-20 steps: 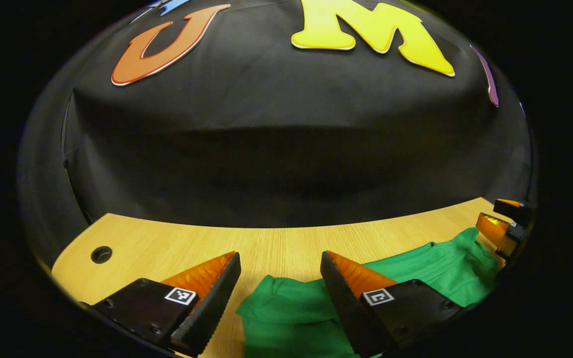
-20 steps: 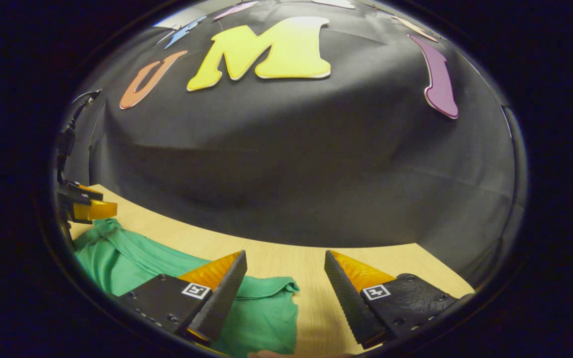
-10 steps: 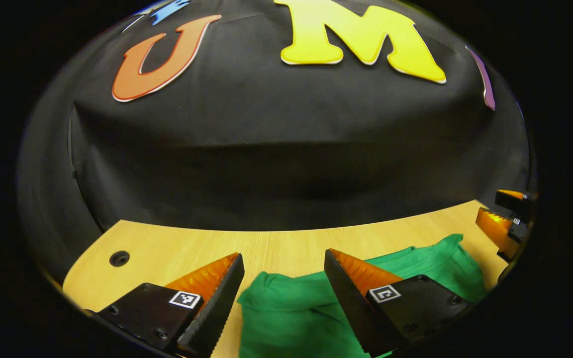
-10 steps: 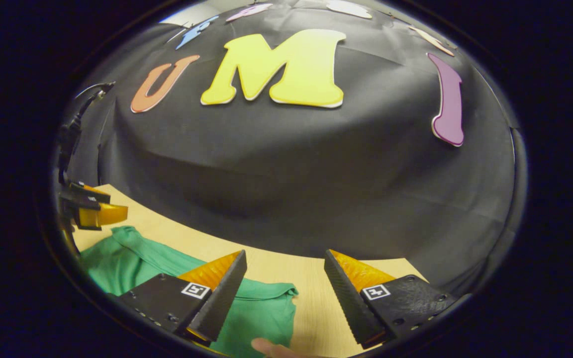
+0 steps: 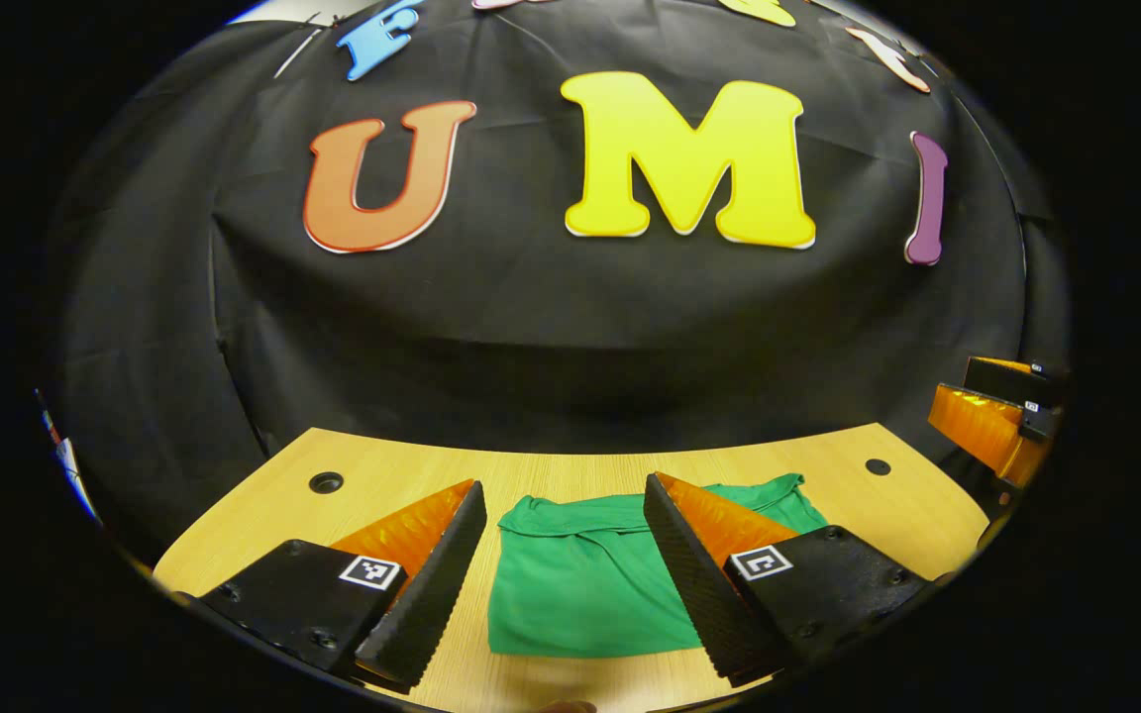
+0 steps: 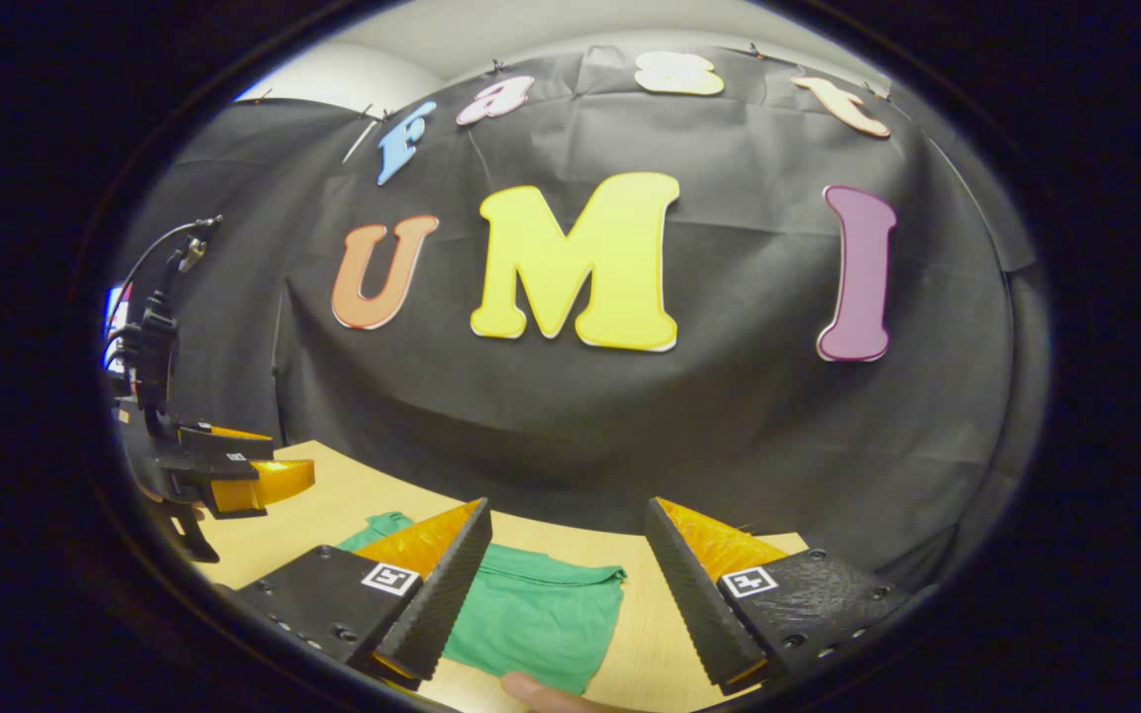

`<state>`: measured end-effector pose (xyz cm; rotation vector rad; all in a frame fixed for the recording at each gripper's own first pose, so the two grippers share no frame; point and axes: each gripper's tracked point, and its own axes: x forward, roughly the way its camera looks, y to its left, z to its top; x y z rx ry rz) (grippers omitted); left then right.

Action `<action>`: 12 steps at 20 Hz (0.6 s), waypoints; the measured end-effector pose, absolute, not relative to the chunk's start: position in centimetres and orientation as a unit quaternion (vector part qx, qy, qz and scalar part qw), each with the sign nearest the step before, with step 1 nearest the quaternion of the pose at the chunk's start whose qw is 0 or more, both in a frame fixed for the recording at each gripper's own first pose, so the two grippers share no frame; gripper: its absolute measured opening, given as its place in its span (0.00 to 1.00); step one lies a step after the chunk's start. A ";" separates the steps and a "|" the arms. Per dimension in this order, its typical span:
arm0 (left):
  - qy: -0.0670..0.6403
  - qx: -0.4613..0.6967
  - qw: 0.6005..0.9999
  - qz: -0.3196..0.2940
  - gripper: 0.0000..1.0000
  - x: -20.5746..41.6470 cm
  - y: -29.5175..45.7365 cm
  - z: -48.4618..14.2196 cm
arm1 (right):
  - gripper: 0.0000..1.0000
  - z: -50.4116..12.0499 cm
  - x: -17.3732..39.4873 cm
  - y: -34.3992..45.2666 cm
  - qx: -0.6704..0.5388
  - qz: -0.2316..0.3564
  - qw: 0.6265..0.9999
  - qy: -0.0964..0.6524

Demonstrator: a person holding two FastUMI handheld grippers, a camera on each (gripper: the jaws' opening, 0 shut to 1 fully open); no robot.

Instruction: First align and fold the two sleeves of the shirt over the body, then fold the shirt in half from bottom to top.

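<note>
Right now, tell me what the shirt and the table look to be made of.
Shirt: soft green knit fabric, probably cotton jersey, matte; it lies folded flat with gentle creases. Table: pale wood-look top, possibly laminate, smooth with fine straight grain lines and round holes near the back corners.

Both gripper views look from above the table [image 5: 570,475] toward the booth's wall, sharing the folded shirt [image 5: 580,584].
</note>
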<state>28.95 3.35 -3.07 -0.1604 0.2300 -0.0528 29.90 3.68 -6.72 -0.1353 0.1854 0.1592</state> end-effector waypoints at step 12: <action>0.028 -0.029 0.998 -0.039 1.00 6.1 -1.0 2.4 | 0.95 -4.1 4.4 0.9 -0.015 0.085 0.992 0.090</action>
